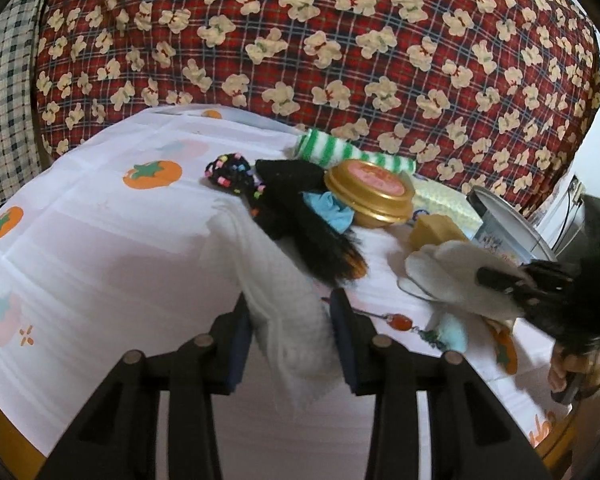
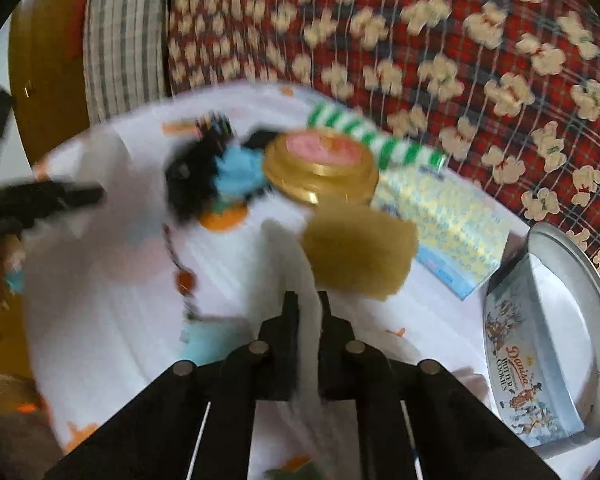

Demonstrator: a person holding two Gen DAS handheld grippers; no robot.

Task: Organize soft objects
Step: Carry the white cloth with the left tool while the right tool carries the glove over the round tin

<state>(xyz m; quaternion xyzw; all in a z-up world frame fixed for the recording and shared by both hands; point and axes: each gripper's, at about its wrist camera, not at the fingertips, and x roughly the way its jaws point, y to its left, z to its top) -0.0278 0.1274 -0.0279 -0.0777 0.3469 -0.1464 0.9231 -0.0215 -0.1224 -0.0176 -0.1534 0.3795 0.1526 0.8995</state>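
My left gripper [image 1: 290,312] is shut on a thin white cloth [image 1: 276,276] that hangs between its fingers above the table. My right gripper [image 2: 308,304] is shut on a white glove [image 2: 296,256]; in the left wrist view the glove [image 1: 444,270] is lifted at the right in that gripper [image 1: 496,280]. Other soft items lie behind: a black hairpiece with a blue scrunchie [image 1: 328,208], a beaded black scrunchie [image 1: 230,172], a green-striped cloth [image 1: 340,152] and a tan sponge [image 2: 358,246].
A gold round tin [image 1: 370,194] and a tissue pack [image 2: 448,220] sit at the back. An open Danisa cookie tin [image 2: 548,344] stands at the right. A beaded charm [image 1: 400,322] lies on the persimmon-print tablecloth [image 1: 100,240]. A red patterned quilt [image 1: 340,40] rises behind.
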